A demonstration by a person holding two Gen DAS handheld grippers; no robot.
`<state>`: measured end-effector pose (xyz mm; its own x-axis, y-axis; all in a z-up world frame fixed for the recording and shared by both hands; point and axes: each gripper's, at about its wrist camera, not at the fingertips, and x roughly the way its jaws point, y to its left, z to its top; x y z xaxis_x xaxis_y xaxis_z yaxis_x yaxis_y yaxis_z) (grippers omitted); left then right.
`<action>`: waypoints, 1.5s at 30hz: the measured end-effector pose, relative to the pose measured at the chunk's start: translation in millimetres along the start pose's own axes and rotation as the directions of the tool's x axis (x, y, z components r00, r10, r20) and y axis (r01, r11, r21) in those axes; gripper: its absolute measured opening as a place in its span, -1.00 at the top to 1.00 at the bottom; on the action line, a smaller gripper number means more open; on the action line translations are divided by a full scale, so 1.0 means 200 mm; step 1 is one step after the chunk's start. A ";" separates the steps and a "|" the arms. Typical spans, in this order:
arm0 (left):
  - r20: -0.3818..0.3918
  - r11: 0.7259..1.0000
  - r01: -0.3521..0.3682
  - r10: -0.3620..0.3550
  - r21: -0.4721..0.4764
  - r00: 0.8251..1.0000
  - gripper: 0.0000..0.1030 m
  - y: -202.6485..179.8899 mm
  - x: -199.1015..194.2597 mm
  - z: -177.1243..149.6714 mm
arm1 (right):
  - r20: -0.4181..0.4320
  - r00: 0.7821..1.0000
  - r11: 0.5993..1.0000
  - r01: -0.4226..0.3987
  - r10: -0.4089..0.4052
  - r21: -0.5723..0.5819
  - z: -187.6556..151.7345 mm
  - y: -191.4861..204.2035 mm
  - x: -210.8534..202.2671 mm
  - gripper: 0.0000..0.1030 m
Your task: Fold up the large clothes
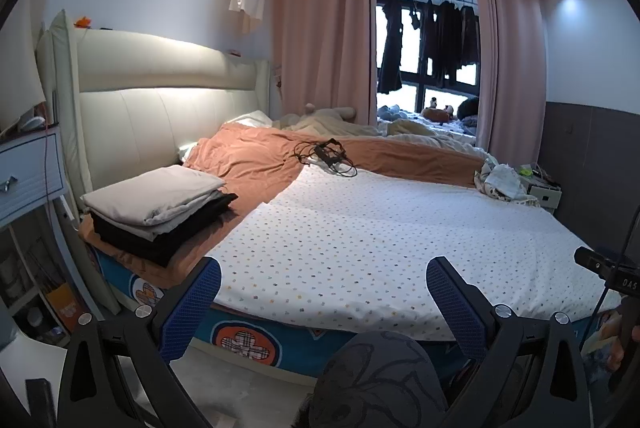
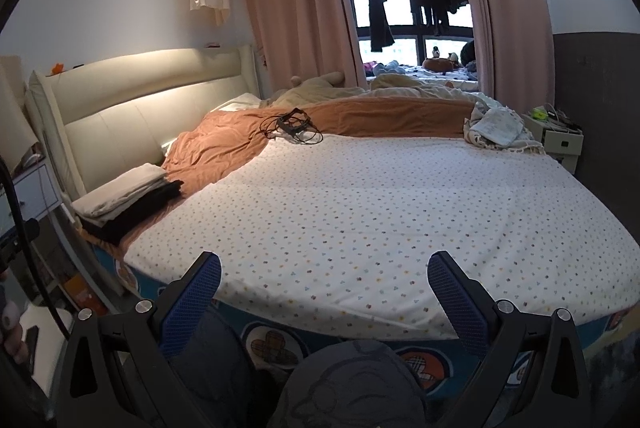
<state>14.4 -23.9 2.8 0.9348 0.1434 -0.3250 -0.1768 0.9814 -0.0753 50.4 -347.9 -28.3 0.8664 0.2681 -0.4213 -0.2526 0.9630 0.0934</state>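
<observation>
A white sheet with small coloured dots (image 1: 380,224) (image 2: 380,208) lies spread flat over the bed. A stack of folded clothes (image 1: 160,212) (image 2: 128,198), pale grey on top of black, rests at the bed's left corner near the headboard. A crumpled light garment (image 1: 500,180) (image 2: 498,130) sits at the far right edge. My left gripper (image 1: 322,278) hangs open above the bed's near edge, holding nothing. My right gripper (image 2: 324,276) is open too, over the same near edge with nothing between its blue fingers (image 2: 456,292).
An orange-brown blanket (image 1: 256,164) (image 2: 224,140) covers the far side. A black cable bundle (image 1: 326,156) (image 2: 294,126) lies on it. A nightstand (image 1: 28,172) stands left, a white box (image 2: 558,140) right. A person's patterned grey knee (image 1: 380,380) (image 2: 352,384) is below.
</observation>
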 end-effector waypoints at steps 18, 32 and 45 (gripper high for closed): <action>0.017 1.000 0.016 -0.016 0.023 1.000 -0.99 -0.02 -0.03 -0.02 | -0.005 1.000 1.000 -0.001 0.001 0.009 -0.01 0.00 0.00 -1.00; 0.019 1.000 0.018 -0.018 0.025 1.000 -0.99 -0.02 -0.06 -0.02 | -0.004 1.000 1.000 0.007 -0.007 0.011 -0.02 0.02 -0.03 -1.00; 0.023 0.999 0.017 -0.018 0.027 1.000 -0.99 -0.01 -0.07 -0.03 | 0.000 1.000 1.000 0.009 -0.009 0.010 -0.02 0.04 -0.05 -1.00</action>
<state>0.1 -29.1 2.8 0.9446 0.1290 -0.3018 -0.1525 0.9867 -0.0557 38.6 -343.6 -26.5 0.8685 0.2599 -0.4220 -0.2407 0.9655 0.0990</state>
